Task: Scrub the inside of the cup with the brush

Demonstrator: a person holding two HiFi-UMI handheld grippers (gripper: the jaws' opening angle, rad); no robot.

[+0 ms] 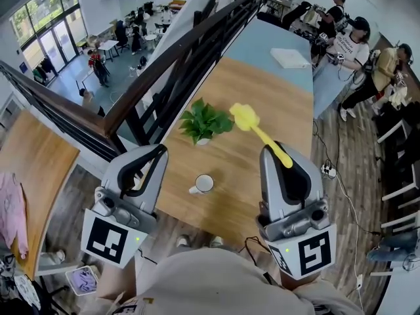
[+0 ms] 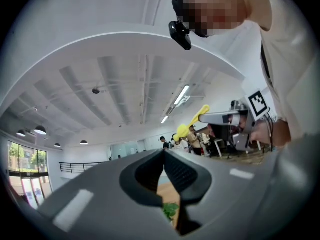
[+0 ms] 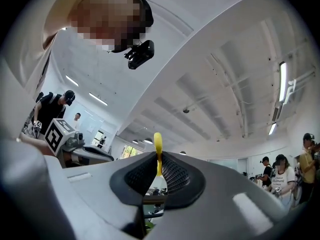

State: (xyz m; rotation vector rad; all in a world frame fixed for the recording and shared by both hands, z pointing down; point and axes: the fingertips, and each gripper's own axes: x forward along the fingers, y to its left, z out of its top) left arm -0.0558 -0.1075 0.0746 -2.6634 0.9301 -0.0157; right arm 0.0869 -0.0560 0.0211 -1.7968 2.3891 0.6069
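A white cup point(image 1: 203, 184) stands upright on the wooden table point(image 1: 275, 104), near its front edge, with its handle to the left. My right gripper point(image 1: 279, 149) is shut on the handle of a yellow brush point(image 1: 248, 117), whose head points away over the table, above and right of the cup. In the right gripper view the yellow handle point(image 3: 158, 146) sticks up between the closed pads of that gripper point(image 3: 159, 156). My left gripper point(image 1: 156, 152) hovers left of the cup, shut with nothing in it; its pads point(image 2: 172, 169) meet at the tip. Both grippers are held well above the cup.
A small potted plant point(image 1: 205, 122) stands on the table behind the cup. A white flat box point(image 1: 289, 58) lies on the blue-grey table farther back. A dark railing point(image 1: 190, 51) runs along the table's left side. People point(image 1: 348, 41) stand at the right.
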